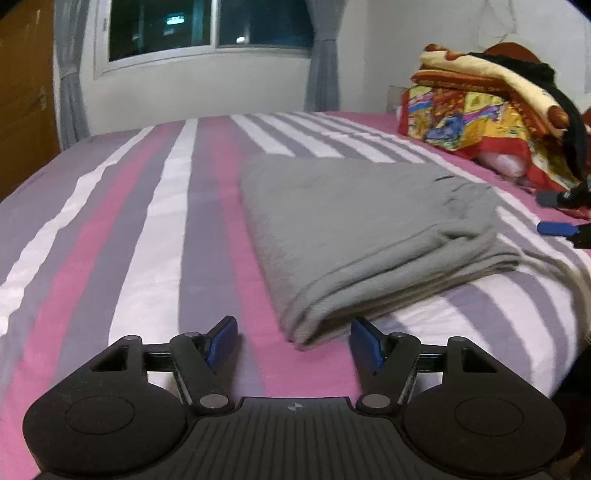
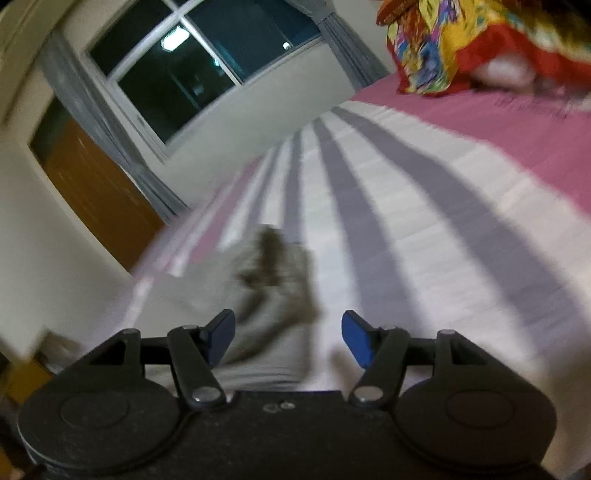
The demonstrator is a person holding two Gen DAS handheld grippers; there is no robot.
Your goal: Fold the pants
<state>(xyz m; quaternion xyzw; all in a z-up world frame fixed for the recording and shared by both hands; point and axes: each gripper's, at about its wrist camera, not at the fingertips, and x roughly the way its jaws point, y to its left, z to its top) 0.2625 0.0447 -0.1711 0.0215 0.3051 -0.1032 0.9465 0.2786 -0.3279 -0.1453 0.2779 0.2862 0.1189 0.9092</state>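
Grey pants [image 1: 362, 229] lie folded into a thick rectangle on the striped bed [image 1: 140, 236]. In the left wrist view my left gripper [image 1: 293, 341] hovers at the near corner of the fold. Its blue pads [image 1: 223, 338] stand apart and touch no cloth. My right gripper [image 1: 550, 214] shows at the right edge of that view, beyond the far end of the pants, with its fingers apart. The right wrist view is blurred. There the right gripper [image 2: 288, 336] is open over the pants [image 2: 273, 291], whose grey fabric lies low and left between the fingers, unpinched.
A pile of colourful blankets and a pillow [image 1: 480, 110] sits at the back right of the bed. A window [image 1: 207, 26] with grey curtains is behind, and a wooden door [image 1: 22, 92] stands at the left. The bed's edge curves away on the left.
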